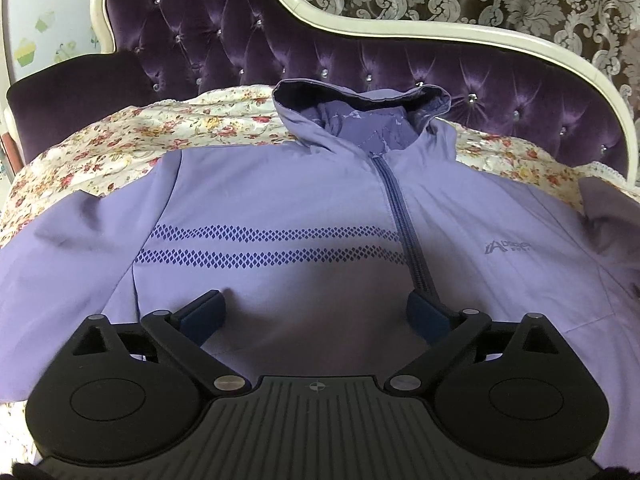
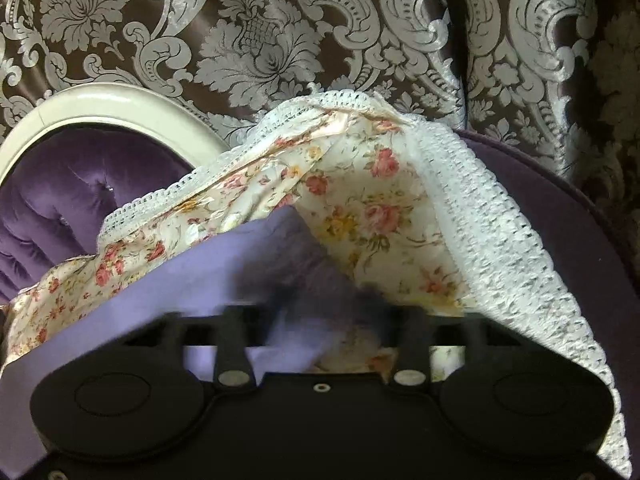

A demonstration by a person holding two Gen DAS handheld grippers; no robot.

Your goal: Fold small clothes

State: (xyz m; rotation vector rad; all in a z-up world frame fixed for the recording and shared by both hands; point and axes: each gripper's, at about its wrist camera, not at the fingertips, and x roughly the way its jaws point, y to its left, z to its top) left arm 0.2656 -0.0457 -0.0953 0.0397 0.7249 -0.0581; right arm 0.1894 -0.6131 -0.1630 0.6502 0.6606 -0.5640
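A lilac hooded jacket [image 1: 280,200] lies front up on a floral cover, zip closed, hood toward the headboard, sleeves spread to both sides. My left gripper [image 1: 316,312] hovers low over its chest, open, its blue pads [image 1: 208,312] wide apart with only flat cloth beneath. In the right wrist view the end of a jacket sleeve [image 2: 280,248] lies on the floral cover. My right gripper [image 2: 332,300] is at that sleeve end with lilac cloth between its fingers. The fingertips are blurred, so whether the pads press on the cloth does not show.
The floral cover [image 1: 120,144] has a white lace border [image 2: 480,240] that drops off at the right. Behind stand a tufted purple headboard [image 1: 224,40] in a cream frame [image 1: 304,8] and a brown damask curtain [image 2: 260,52].
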